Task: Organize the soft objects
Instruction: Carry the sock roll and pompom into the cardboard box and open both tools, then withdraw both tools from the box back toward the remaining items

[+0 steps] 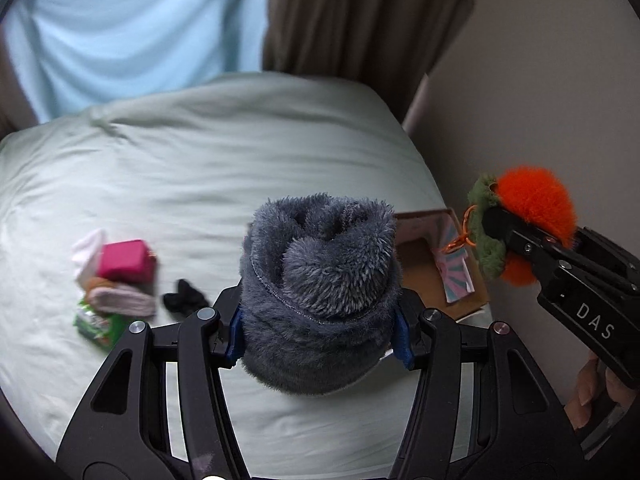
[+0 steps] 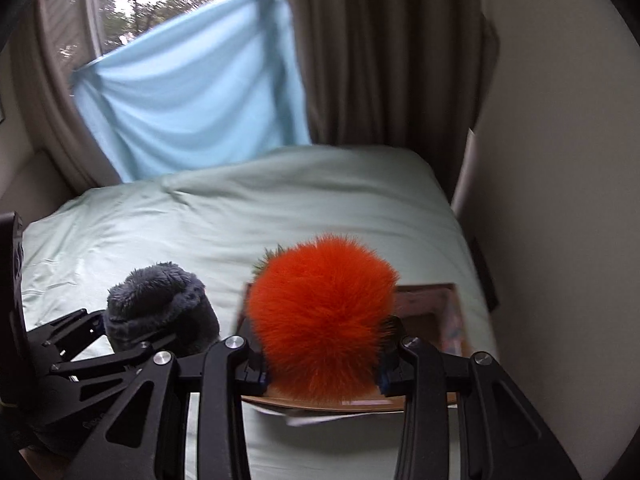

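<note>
Pompom (image 2: 320,320) in right claw (image 2: 322,364), fuzzy sock (image 1: 320,300) in left claw (image 1: 320,332), over bed (image 1: 200,160) w/ curtains (image 2: 380,60).

The left gripper (image 1: 320,336) and the right gripper (image 2: 322,372) are raised side by side, fingers clamped on soft loads.

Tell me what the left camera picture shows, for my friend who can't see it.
The left gripper holds a fuzzy grey bundle above a pale green bed. At right, the right gripper holds an orange pompom near a cardboard box.

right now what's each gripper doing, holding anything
left gripper: shut on the grey fuzzy roll
right gripper: shut on the orange pompom
</note>
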